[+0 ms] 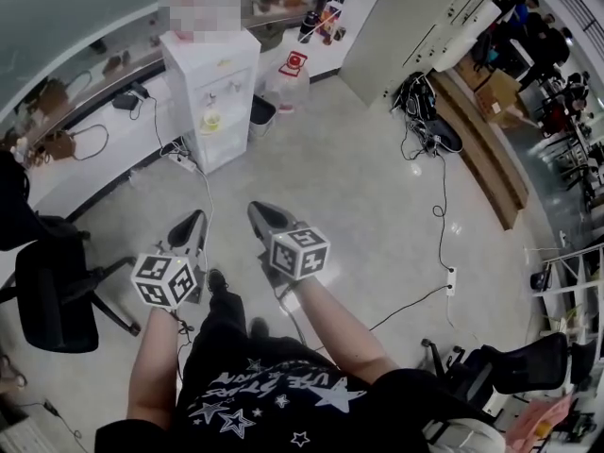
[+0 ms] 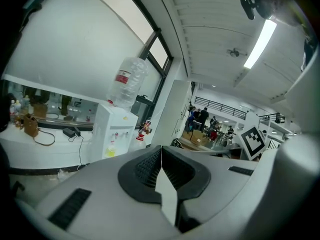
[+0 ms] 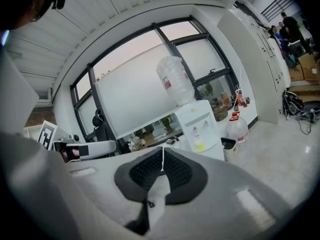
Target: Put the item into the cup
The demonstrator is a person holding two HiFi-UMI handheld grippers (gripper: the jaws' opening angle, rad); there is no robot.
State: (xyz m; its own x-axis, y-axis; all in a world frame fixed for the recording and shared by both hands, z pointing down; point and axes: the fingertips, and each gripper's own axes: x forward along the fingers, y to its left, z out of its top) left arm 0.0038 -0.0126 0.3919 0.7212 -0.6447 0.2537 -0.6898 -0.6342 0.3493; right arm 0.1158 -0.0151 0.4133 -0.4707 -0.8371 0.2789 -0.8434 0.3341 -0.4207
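Note:
A white water dispenser [image 1: 212,83] stands across the floor, with a small yellow cup-like thing [image 1: 212,119] in its tap recess; the same yellow thing [image 2: 110,151] [image 3: 199,145] shows in both gripper views. No other task item is in sight. My left gripper [image 1: 193,223] and right gripper [image 1: 258,212] are held side by side in the air above the floor, pointing towards the dispenser and well short of it. The left gripper [image 2: 161,150] has its jaws pressed together with nothing between them. The right gripper [image 3: 162,150] is shut in the same way and empty.
A black office chair [image 1: 47,295] is at my left and another chair [image 1: 519,366] at the lower right. A spare water bottle [image 1: 288,78] and a dark bin [image 1: 261,111] sit beside the dispenser. Cables [image 1: 440,206] trail over the grey floor. A white counter [image 1: 85,149] runs along the left wall.

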